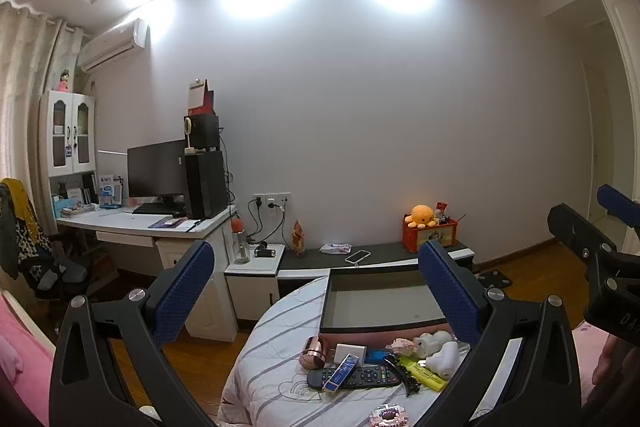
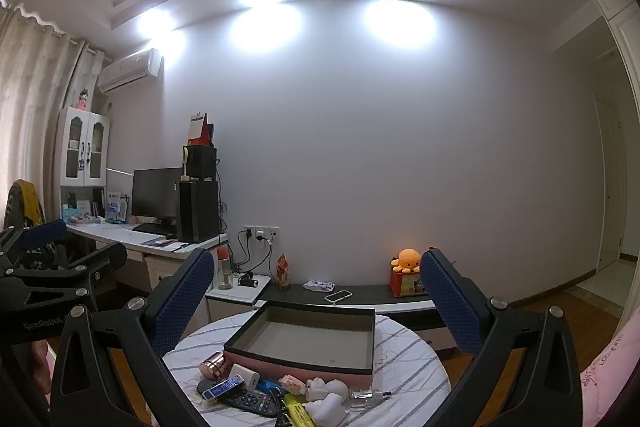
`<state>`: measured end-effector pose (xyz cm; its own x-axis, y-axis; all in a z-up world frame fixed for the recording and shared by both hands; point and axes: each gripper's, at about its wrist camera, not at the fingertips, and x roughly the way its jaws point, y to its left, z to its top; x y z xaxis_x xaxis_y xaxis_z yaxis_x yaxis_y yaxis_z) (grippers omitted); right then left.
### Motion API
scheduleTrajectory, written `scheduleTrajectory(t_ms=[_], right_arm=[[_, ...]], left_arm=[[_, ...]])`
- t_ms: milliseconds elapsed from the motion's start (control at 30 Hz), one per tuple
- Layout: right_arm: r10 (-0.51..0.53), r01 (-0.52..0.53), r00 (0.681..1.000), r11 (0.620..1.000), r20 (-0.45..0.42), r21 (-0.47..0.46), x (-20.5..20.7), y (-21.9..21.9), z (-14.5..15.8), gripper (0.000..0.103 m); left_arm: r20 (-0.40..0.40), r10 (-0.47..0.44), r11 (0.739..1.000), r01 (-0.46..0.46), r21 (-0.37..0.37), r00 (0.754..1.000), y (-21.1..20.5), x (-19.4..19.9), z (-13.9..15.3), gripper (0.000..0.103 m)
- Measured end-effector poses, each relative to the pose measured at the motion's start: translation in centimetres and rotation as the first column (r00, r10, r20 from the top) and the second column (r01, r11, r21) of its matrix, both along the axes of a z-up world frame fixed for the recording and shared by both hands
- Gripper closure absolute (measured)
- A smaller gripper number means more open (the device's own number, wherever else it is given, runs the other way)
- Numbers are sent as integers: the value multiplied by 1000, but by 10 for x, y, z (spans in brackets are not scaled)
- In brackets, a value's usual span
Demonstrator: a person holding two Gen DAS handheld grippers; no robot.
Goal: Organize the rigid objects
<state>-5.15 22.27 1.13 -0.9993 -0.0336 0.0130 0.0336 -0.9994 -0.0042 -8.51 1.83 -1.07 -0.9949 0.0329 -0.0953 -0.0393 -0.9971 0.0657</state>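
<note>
a: left wrist view first. report.

b: left claw (image 1: 316,287) spread wide, nothing between its blue pads, held level above the round striped tabletop (image 1: 272,379). the open box (image 1: 384,303), pink-sided with a dark rim, sits on the tabletop and shows nothing inside. in front of it, a loose cluster: copper cylinder (image 1: 314,353), white adapter (image 1: 351,351), blue tube (image 1: 341,373) lying across the black remote (image 1: 360,375), yellow highlighter (image 1: 424,373), white figurines (image 1: 438,349). the right claw (image 1: 592,219) shows at the right edge, also spread.

a: right wrist view?

b: right claw (image 2: 318,297) spread wide, pinching nothing, level over the same tabletop (image 2: 404,367). box (image 2: 308,341) centred between the pads, further back. cluster at its near side: copper cylinder (image 2: 212,365), adapter (image 2: 246,375), blue tube (image 2: 224,389), remote (image 2: 254,401), highlighter (image 2: 298,413), figurines (image 2: 326,397), a small clear bottle (image 2: 366,395) lying flat. left claw (image 2: 72,239) visible at the left edge.
</note>
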Motion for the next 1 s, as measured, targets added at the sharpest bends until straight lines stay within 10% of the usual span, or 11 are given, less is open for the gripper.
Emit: scheduleTrajectory(t_ms=[1000], right_arm=[[-11, 11, 999, 1000, 35, -7, -12, 8, -11, 0]], left_arm=[[20, -20, 1000, 20, -8, 1000, 9, -15, -7, 0]])
